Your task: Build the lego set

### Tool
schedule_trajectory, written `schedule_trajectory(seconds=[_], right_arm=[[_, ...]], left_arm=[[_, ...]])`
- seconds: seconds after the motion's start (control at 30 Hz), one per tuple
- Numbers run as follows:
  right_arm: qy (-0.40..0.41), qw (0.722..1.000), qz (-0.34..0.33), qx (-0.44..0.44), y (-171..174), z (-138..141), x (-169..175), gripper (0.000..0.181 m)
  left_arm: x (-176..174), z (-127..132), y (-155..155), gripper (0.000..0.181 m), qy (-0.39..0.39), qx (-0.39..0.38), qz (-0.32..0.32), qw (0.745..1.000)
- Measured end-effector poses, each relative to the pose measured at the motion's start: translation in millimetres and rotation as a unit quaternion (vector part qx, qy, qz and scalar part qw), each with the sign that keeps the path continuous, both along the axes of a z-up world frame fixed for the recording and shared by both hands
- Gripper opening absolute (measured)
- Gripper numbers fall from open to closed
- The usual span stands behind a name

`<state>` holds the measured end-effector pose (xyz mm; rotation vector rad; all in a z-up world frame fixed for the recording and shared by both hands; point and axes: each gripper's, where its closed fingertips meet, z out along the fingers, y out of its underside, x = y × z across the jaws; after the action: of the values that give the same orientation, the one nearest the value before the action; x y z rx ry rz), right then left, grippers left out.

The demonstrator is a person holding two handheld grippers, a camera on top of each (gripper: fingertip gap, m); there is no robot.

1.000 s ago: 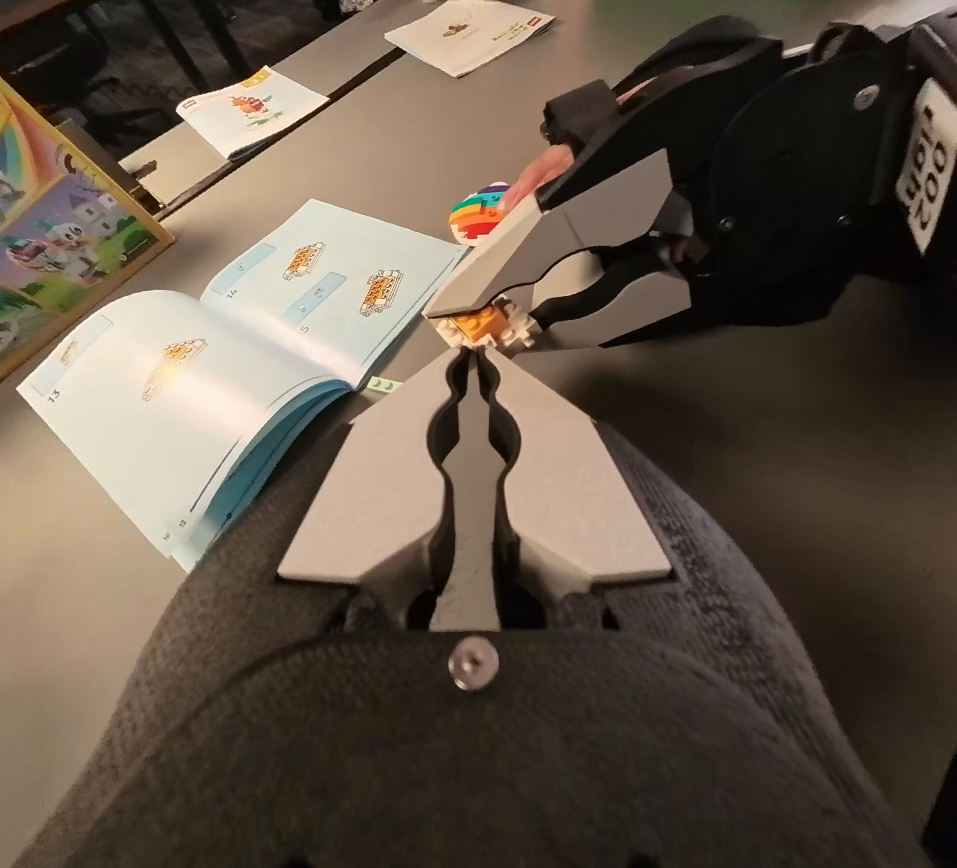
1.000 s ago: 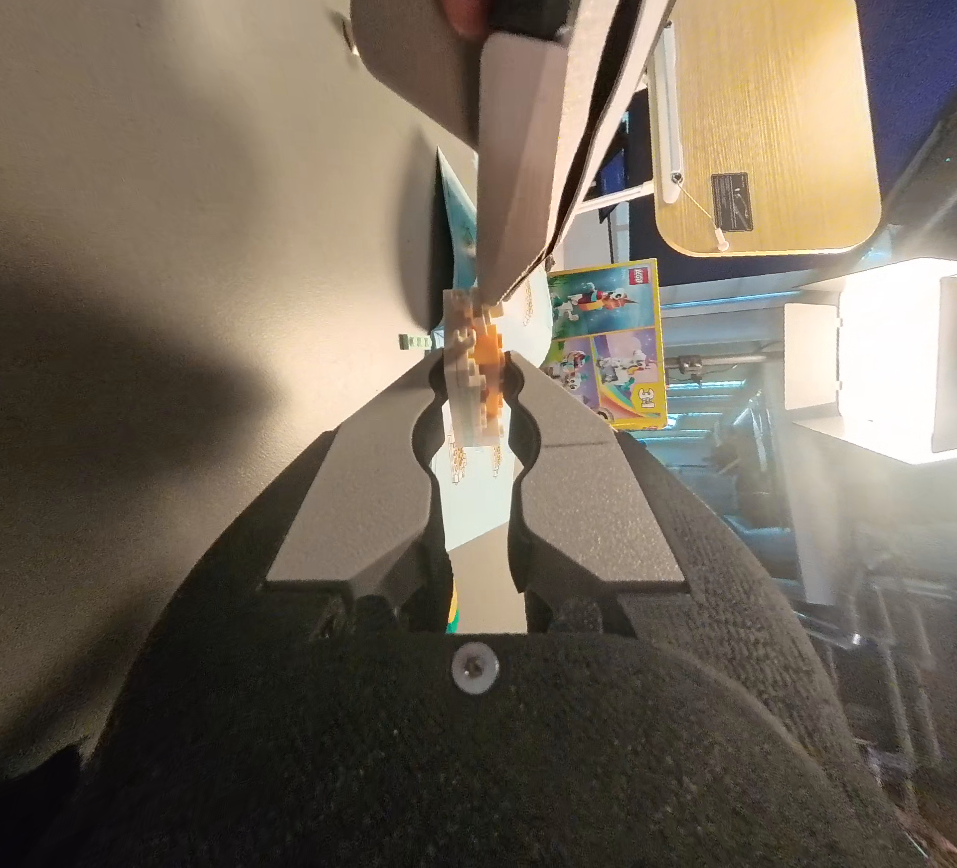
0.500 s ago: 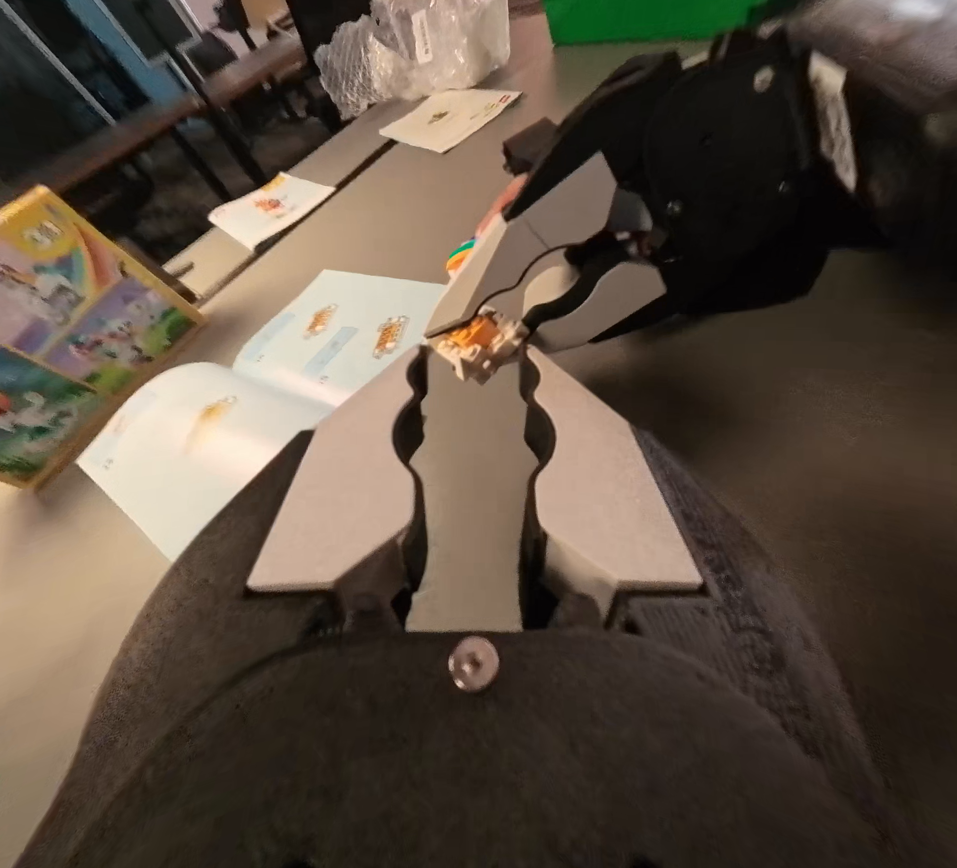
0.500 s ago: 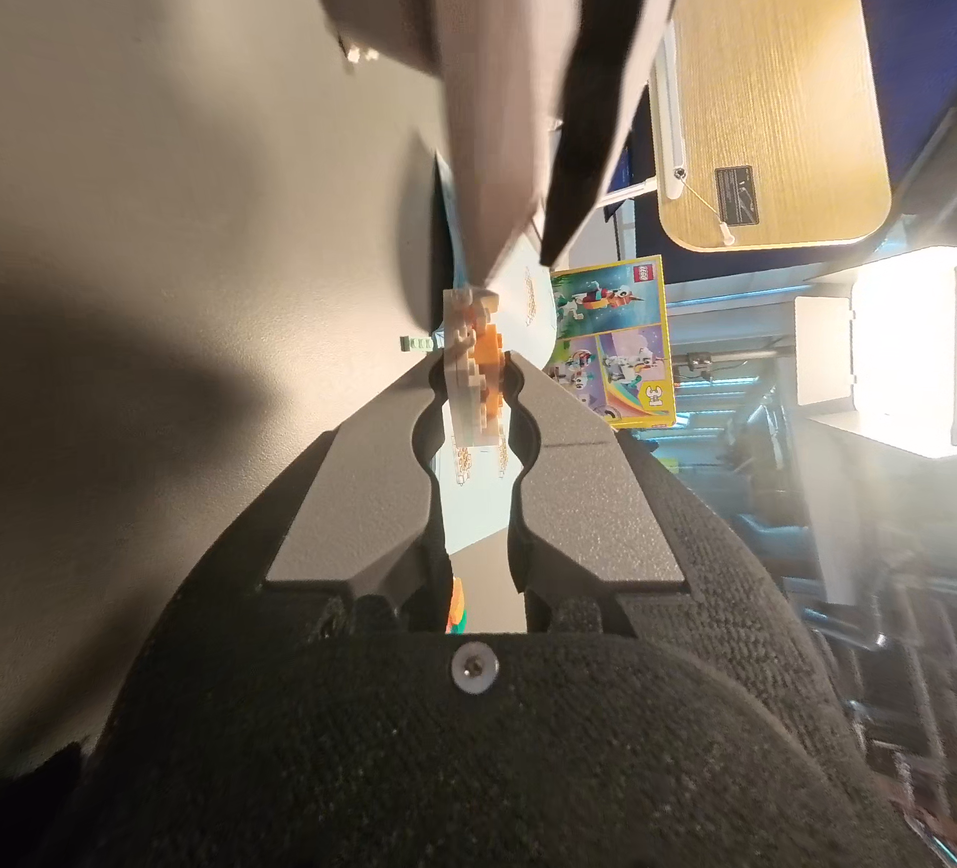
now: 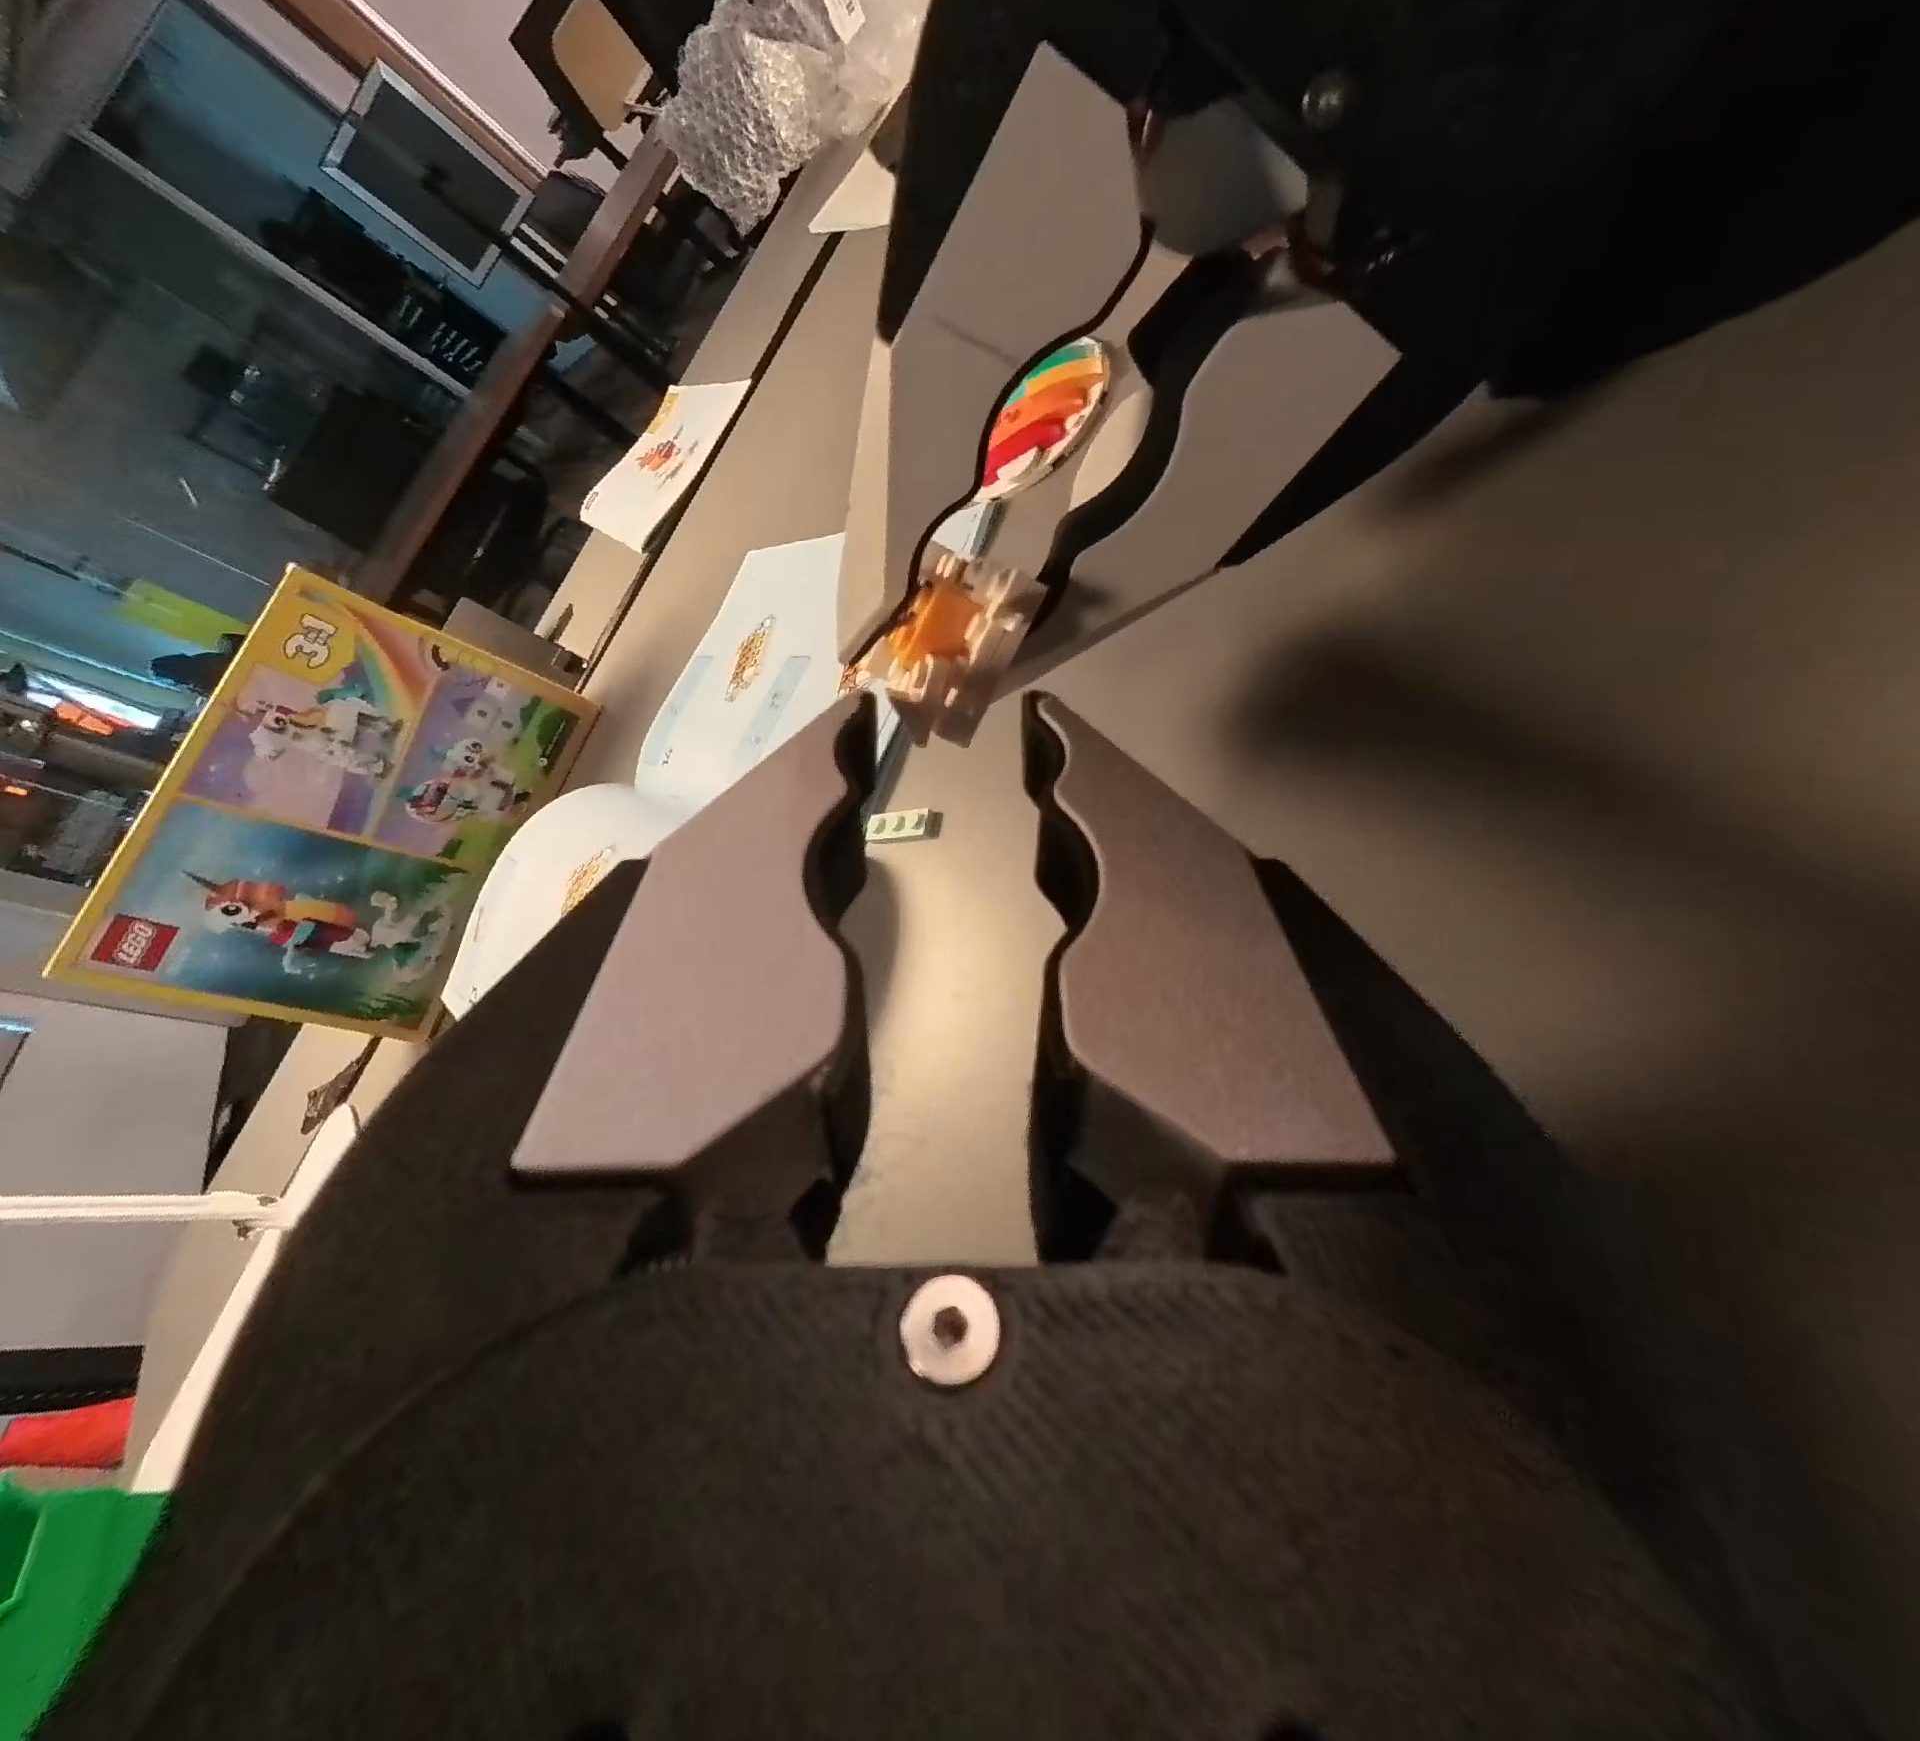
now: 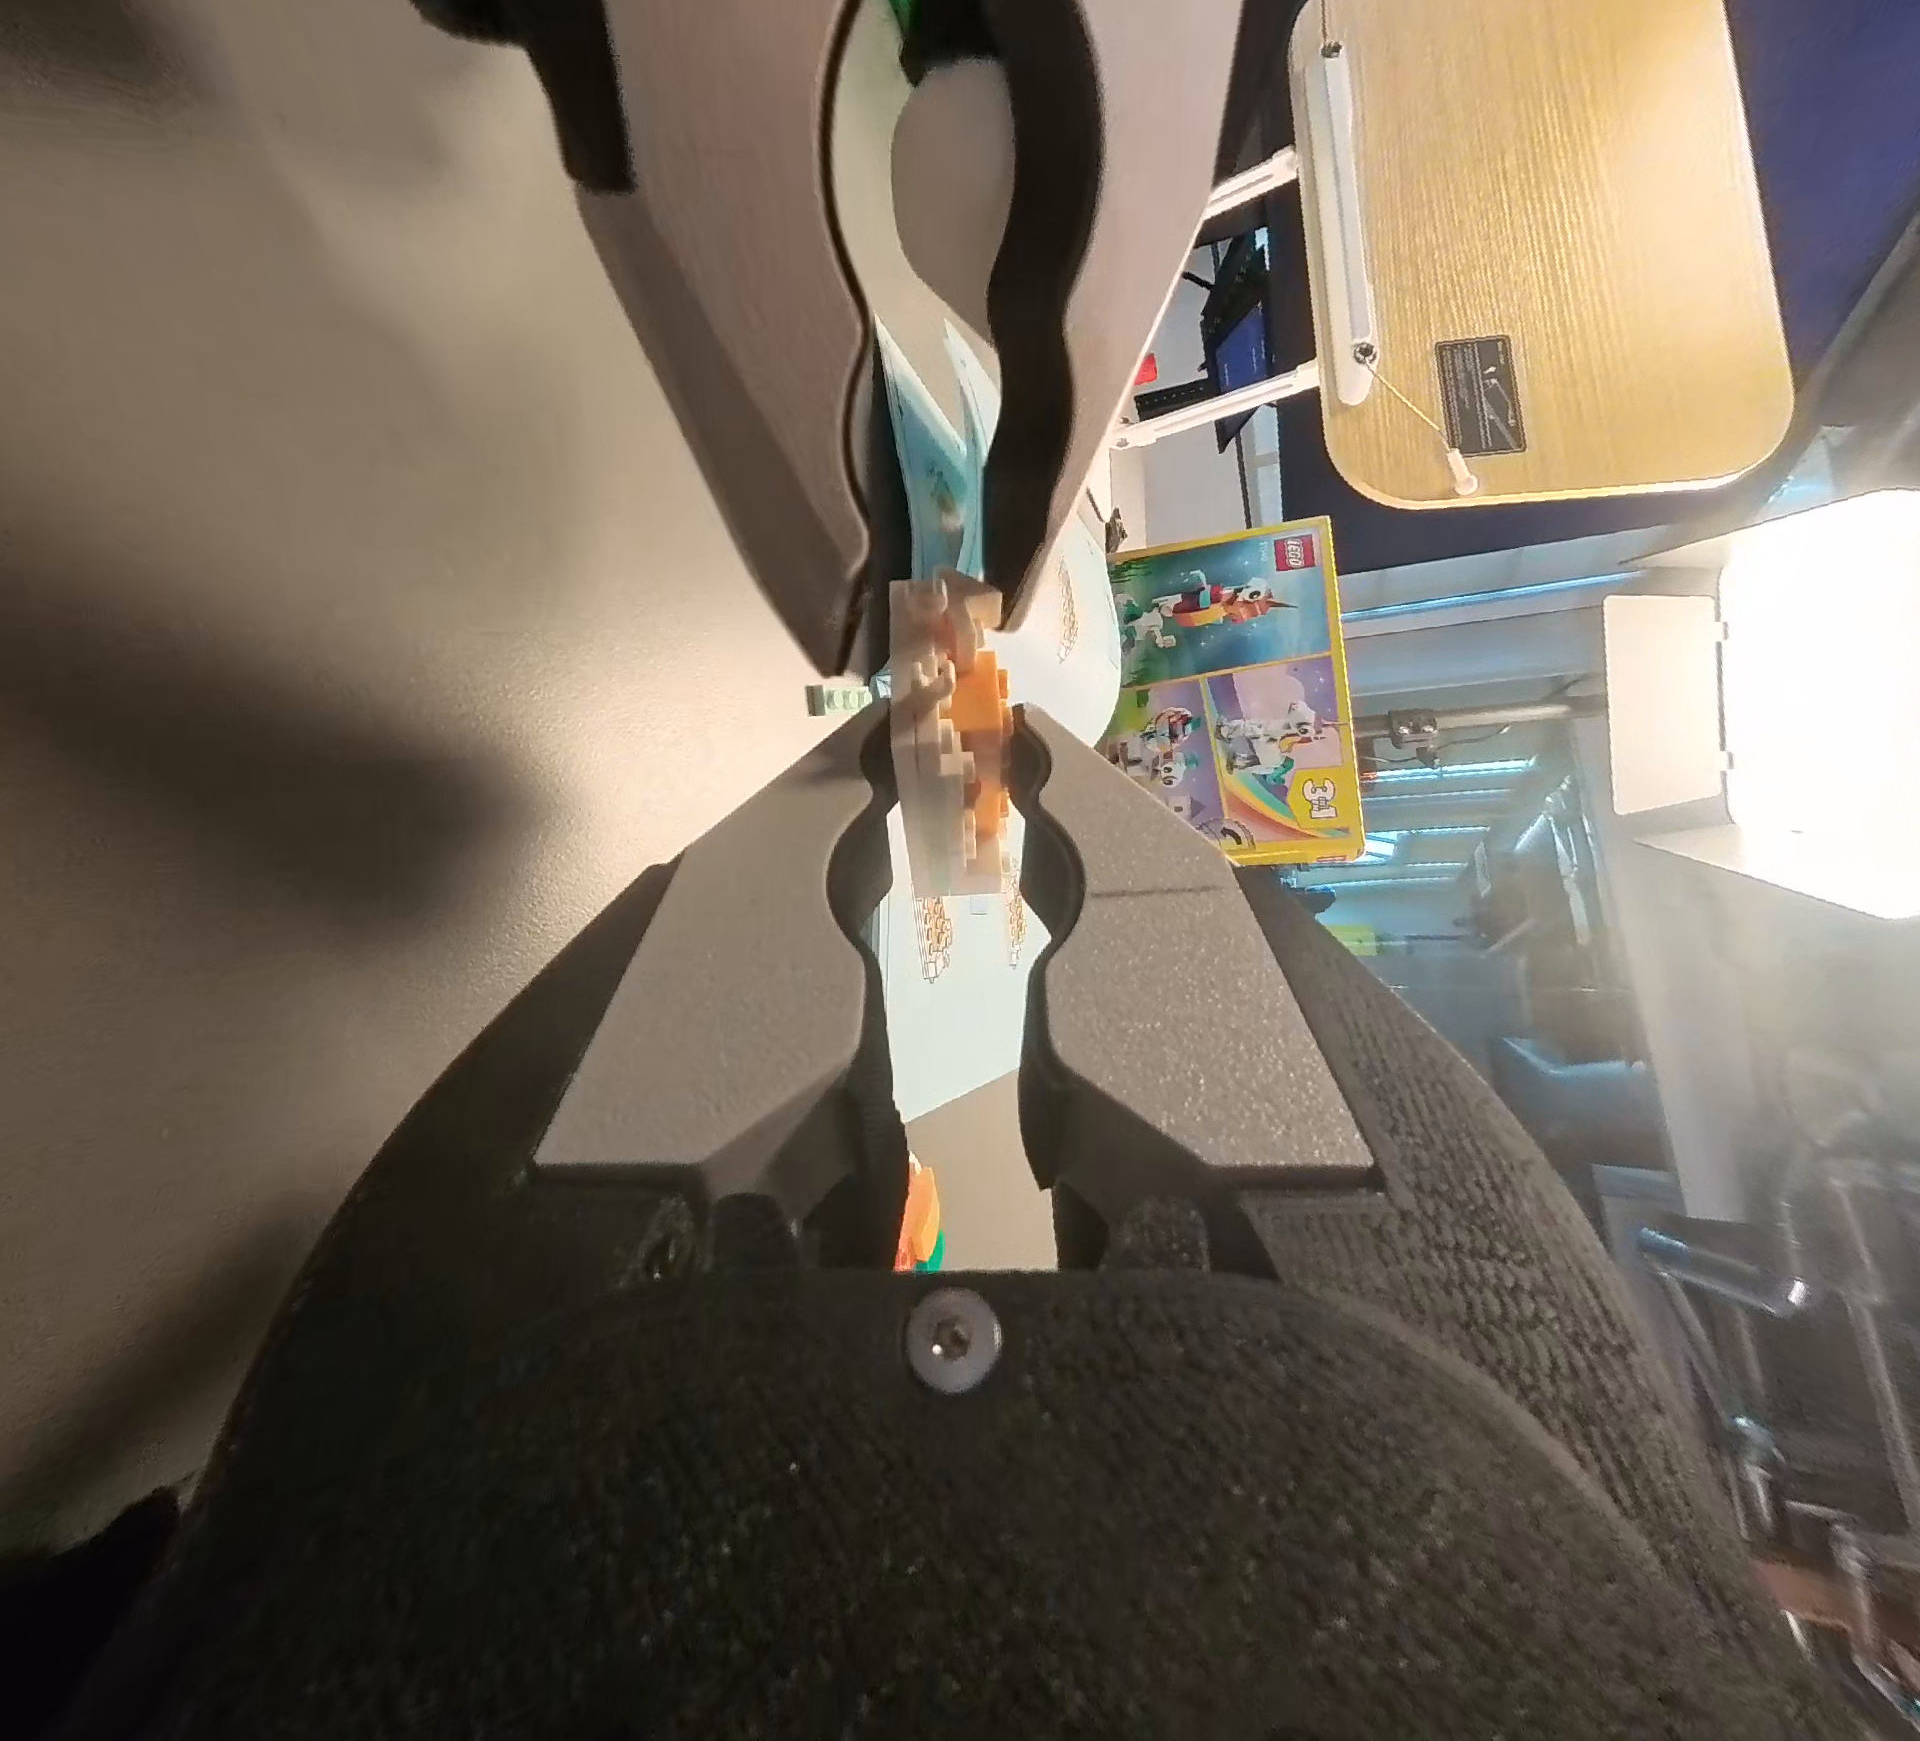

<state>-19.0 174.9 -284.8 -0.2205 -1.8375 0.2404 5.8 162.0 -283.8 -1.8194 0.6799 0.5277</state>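
My right gripper (image 6: 948, 725) is shut on a small orange and white lego assembly (image 6: 951, 756) and holds it above the grey table (image 6: 416, 444). In the left wrist view the right gripper (image 5: 951, 642) reaches down from the top with the assembly (image 5: 956, 642) between its tips. My left gripper (image 5: 945, 704) is open, its tips right at the assembly's free end. In the right wrist view the left gripper (image 6: 928, 631) comes from above and its fingers flank that end. A small pale green plate (image 5: 904, 824) lies on the table below.
An open blue instruction booklet (image 5: 727, 704) and the yellow lego box (image 5: 322, 808) lie to the left. A round rainbow piece (image 5: 1049, 413) sits behind the right gripper. Farther off are more leaflets (image 5: 665, 465), a bubble-wrap bag (image 5: 790, 29) and a green bin (image 5: 62, 1587). The tips of both grippers are at nearly the same place.
My left gripper has opened from shut and rolled over sideways, keeping its tips at the end of the assembly. My right gripper still holds the assembly in about the same place.
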Motion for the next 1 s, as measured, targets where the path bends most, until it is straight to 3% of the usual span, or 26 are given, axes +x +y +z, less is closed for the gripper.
schedule_trajectory(seconds=[0.47, 1.0], right_arm=[[-0.018, 1.0, -0.004, -0.011, 0.2, -4.6, -0.2, 0.018], [-0.04, 0.999, 0.001, -0.034, -2.9, -9.8, -0.1, 0.018]], left_arm=[[-2.6, -3.6, 1.5, 0.014, 0.046, -0.004, 0.015, 0.999], [-2.1, -7.6, -0.1, 0.016, 0.016, -0.02, 0.014, 1.0]])
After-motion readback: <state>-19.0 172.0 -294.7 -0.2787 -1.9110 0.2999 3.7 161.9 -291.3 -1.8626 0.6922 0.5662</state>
